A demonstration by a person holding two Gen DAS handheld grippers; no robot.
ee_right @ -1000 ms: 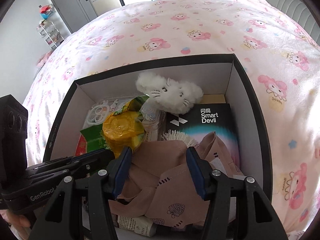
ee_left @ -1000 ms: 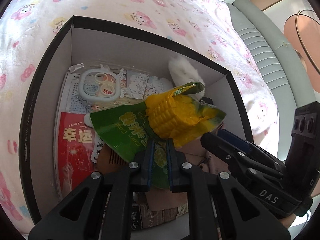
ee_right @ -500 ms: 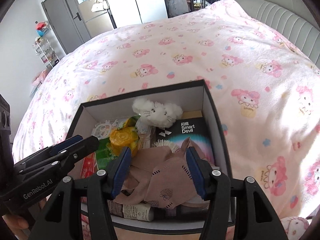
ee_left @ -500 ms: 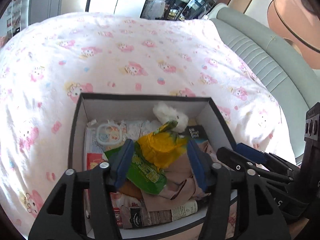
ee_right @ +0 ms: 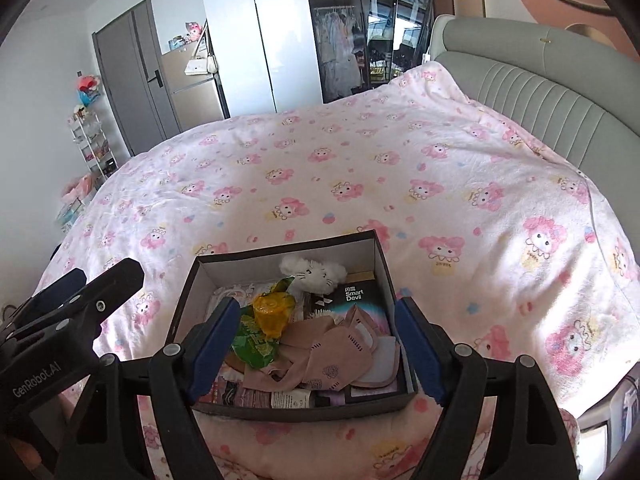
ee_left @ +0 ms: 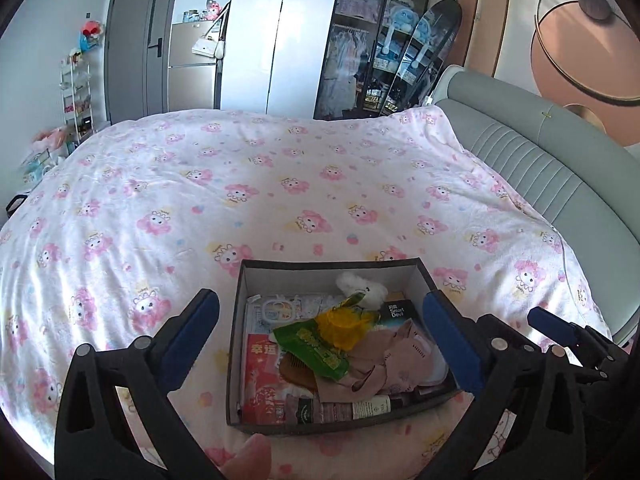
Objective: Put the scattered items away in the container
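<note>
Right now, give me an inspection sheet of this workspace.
Surface: pink cartoon-print bedspread, rumpled; nothing loose seen on it.
Job's things: black box on the bed holds corn snack packet, white plush cat, Smart Devil box, tan masks.
Clutter: nothing seen outside the box.
Tools: left tool open, empty; right tool open, empty.
Cables: nothing seen.
Surroundings: grey headboard, wardrobe, wire shelf.

One box (ee_left: pixel 235 344), one plush cat (ee_right: pixel 314 273), one corn packet (ee_left: pixel 320 340), one comb (ee_left: pixel 296 371), two masks (ee_right: pixel 344 350)

Bedroom: bed (ee_left: pixel 280 200), wardrobe (ee_left: pixel 360 40).
</note>
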